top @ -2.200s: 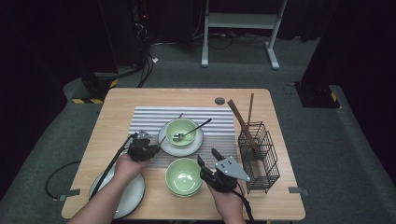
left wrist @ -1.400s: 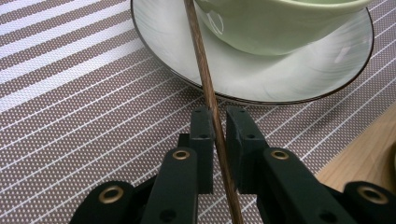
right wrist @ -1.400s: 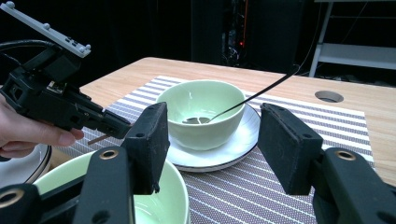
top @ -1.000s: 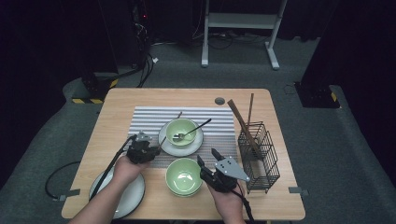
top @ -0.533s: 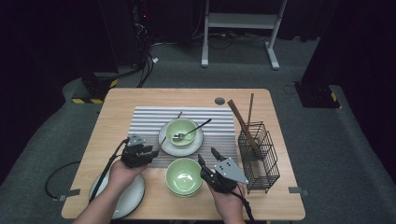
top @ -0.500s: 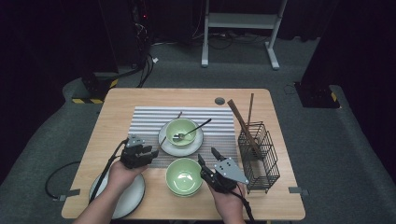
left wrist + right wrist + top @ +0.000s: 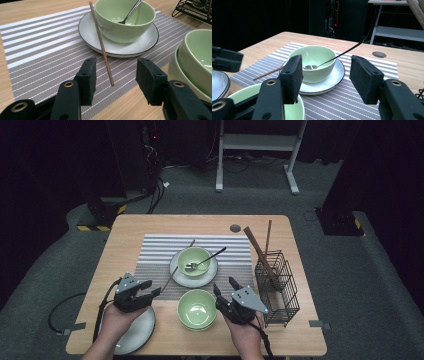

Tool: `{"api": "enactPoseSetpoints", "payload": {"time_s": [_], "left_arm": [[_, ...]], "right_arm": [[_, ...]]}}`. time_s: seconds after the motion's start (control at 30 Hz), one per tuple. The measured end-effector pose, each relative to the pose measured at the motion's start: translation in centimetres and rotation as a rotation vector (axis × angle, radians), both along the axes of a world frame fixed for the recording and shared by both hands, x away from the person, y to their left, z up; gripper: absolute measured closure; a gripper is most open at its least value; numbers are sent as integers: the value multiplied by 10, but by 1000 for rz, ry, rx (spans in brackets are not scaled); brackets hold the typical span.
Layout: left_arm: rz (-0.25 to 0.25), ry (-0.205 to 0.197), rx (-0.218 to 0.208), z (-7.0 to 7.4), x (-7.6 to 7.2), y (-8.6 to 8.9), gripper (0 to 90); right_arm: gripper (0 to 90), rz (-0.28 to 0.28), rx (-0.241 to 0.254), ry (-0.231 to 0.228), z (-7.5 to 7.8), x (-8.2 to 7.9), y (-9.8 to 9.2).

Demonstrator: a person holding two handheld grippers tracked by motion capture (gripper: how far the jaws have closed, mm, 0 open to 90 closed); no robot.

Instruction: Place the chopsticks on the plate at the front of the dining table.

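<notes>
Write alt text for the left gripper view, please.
Open black tongs frame a wooden chopstick leaning on a white plate, which holds a green bowl with a metal spoon, on a striped placemat.

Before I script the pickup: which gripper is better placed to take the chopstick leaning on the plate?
Probably left: the left gripper, jaws just opened, faces the chopstick; the right gripper is beside the near bowl.
</notes>
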State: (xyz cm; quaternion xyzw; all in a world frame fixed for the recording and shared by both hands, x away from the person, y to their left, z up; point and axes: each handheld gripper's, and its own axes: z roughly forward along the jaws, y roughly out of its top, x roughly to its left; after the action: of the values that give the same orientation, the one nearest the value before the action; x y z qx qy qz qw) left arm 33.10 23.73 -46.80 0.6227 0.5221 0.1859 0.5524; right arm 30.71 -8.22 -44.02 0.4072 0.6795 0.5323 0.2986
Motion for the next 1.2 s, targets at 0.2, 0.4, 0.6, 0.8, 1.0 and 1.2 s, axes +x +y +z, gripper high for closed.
{"api": "enactPoseSetpoints", "payload": {"time_s": [0.2, 0.4, 0.6, 0.8, 1.0, 1.2], "left_arm": [[-4, -16, 25, -1, -7, 6, 460], [-8, 9, 16, -5, -10, 13, 422], [-2, 2, -4, -3, -12, 20, 389], [-19, 5, -15, -3, -16, 21, 387], [-33, -9, -16, -1, -19, 17, 388], [-30, -3, -17, -3, -18, 17, 390]], "right_arm": [[404, -10, 6, 8, 10, 2, -2], [409, -32, -3, -11, 23, 5, -1], [422, -44, -3, -9, 32, 10, 0], [433, -66, -23, -33, 48, 14, -1], [437, -97, -24, -48, 65, 21, -9], [455, -133, -23, -49, 77, 33, -18]]}}
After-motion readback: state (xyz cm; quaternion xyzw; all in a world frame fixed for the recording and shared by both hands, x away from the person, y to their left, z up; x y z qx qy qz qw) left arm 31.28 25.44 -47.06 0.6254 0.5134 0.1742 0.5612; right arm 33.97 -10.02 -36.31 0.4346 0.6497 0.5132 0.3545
